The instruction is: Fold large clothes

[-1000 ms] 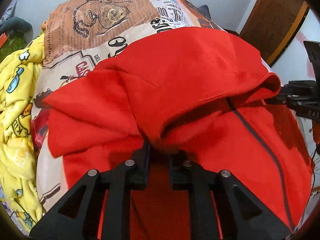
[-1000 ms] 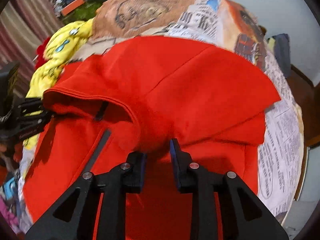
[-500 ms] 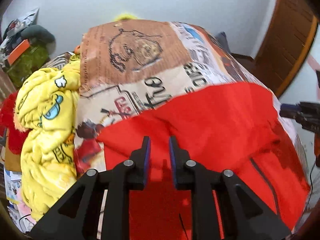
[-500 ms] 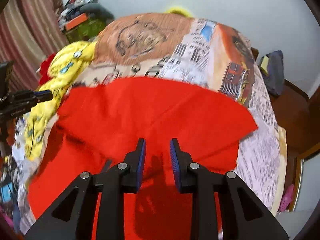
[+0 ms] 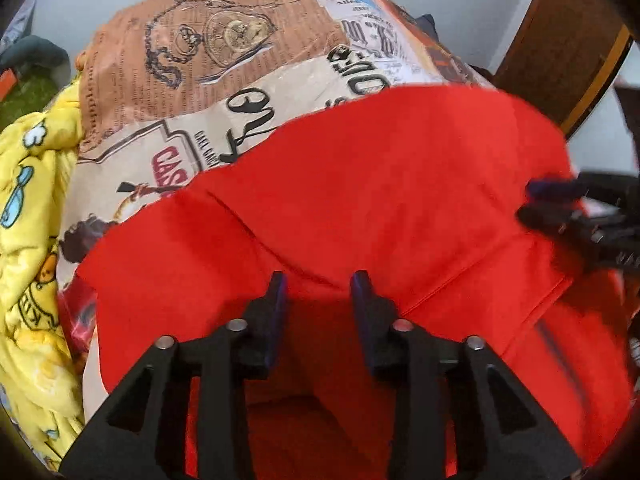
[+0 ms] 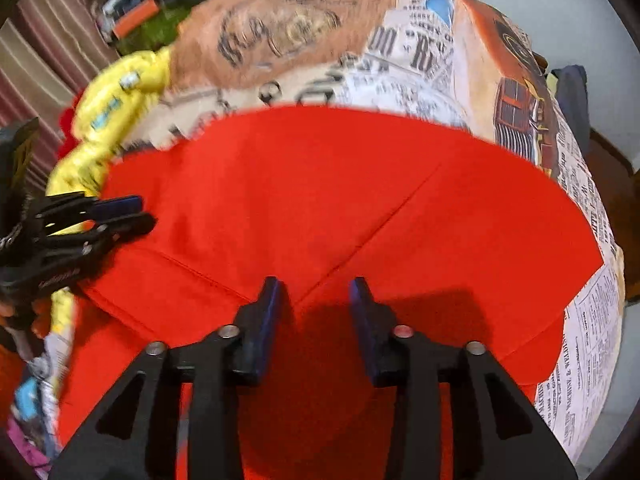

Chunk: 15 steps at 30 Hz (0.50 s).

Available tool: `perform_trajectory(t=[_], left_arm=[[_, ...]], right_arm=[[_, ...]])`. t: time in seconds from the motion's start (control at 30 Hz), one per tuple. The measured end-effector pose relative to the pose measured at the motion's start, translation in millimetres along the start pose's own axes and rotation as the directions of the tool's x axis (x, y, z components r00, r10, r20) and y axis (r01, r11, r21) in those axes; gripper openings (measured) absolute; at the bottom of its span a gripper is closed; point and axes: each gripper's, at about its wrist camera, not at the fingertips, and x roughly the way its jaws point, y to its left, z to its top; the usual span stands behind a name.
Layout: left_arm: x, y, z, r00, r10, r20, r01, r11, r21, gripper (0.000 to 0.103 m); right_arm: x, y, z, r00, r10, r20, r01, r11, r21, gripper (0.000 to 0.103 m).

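Note:
A large red garment (image 5: 380, 184) lies spread on a bed with a newspaper-print sheet (image 5: 224, 60), one layer folded over with its edge running just ahead of my fingertips. My left gripper (image 5: 318, 290) hovers over the near part of the cloth. Its jaws are opening and the pads press on nothing. In the right wrist view the same red garment (image 6: 340, 192) fills the middle. My right gripper (image 6: 314, 294) stands over it, jaws also opening, with only flat cloth beneath the gap. Each gripper shows in the other's view: the right gripper (image 5: 560, 210) and the left gripper (image 6: 120, 216).
A crumpled yellow cartoon blanket (image 5: 28, 248) is heaped along the bed's left side and shows again as the yellow blanket (image 6: 112, 100). A brown wooden door (image 5: 560, 40) stands beyond the bed on the right. A striped curtain (image 6: 36, 64) and clutter (image 6: 140, 16) sit far left.
A second ago both grippers were shut on a raised fold of the red garment. The fold now lies flat on the bed, and both pairs of jaws have let go and spread apart.

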Motion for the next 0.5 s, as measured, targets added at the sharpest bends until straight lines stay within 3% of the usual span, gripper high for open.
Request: perform_trajectory(t=[0.03, 0.07, 0.13, 0.3, 0.5], left_arm=[[-2.7, 1.3, -2.9, 1.000, 0.026, 0.013, -0.026, 1.000, 0.003, 0.062], [-7.3, 3.0, -7.3, 0.998, 0.063, 0.031, -0.063, 0.998, 0.004, 0.069], [-13.3, 9.7, -14.4, 0.997, 0.059, 0.044, -0.058, 0.998, -0.018, 0.078], [-16.7, 38.9, -39.1, 0.999, 0.052, -0.003, -0.051, 0.990, -0.130, 0.080], [-29.2, 47.1, -66.5, 0.990, 0.136, -0.025, -0.138, 0.984, -0.110, 0.080]], right_arm=[[-2.4, -1.5, -2.3, 1.000, -0.027, 0.014, 0.027, 1.000, -0.005, 0.057], [-4.4, -3.1, -3.5, 0.998, -0.058, 0.017, 0.058, 0.998, -0.007, 0.070], [-8.6, -8.3, -8.6, 0.992, -0.126, 0.024, 0.126, 0.992, 0.002, 0.082], [-19.0, -31.5, -22.7, 0.991, -0.135, 0.006, 0.134, 0.990, 0.051, 0.083], [-34.0, -58.7, -44.1, 0.988, -0.150, -0.023, 0.152, 0.981, 0.121, 0.083]])
